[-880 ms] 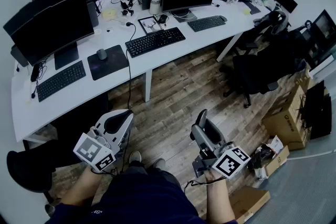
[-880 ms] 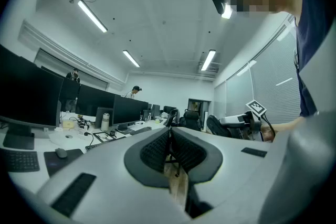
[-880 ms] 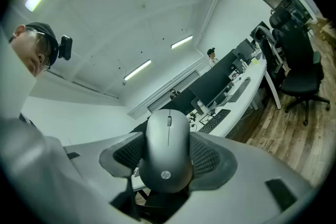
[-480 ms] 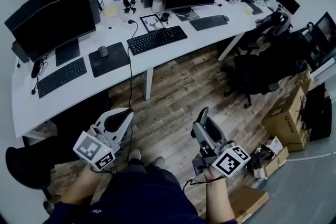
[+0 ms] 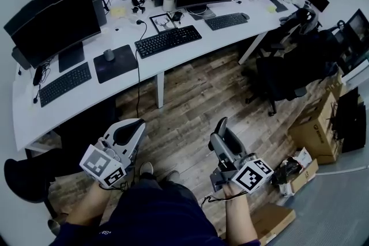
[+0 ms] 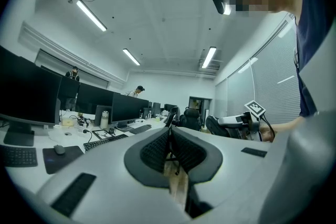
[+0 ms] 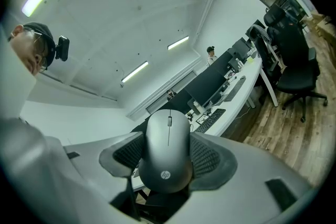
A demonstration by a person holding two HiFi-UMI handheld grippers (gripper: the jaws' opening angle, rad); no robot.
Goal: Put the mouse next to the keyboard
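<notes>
Right tool [image 5: 221, 132]: I have it pinching the HP mouse [image 7: 168, 150] by its sides, level above the wood floor [image 5: 190, 106], so the mouse cannot slip.
Left tool [image 6: 170, 150]: pressed together, empty, kept low and clear.
Counter [image 5: 81, 102]: well ahead; the black keyboard [image 5: 168, 41] lies there with bare top beside it.

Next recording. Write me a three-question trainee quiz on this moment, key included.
1. True or false: the left gripper is shut and empty.
2. The mouse with the logo is: A) on a chair; B) between the jaws of the right gripper; C) on a mouse pad.
3. Fill in: the middle keyboard lies on a white ___.
Key: 1 true; 2 B; 3 desk.
</notes>
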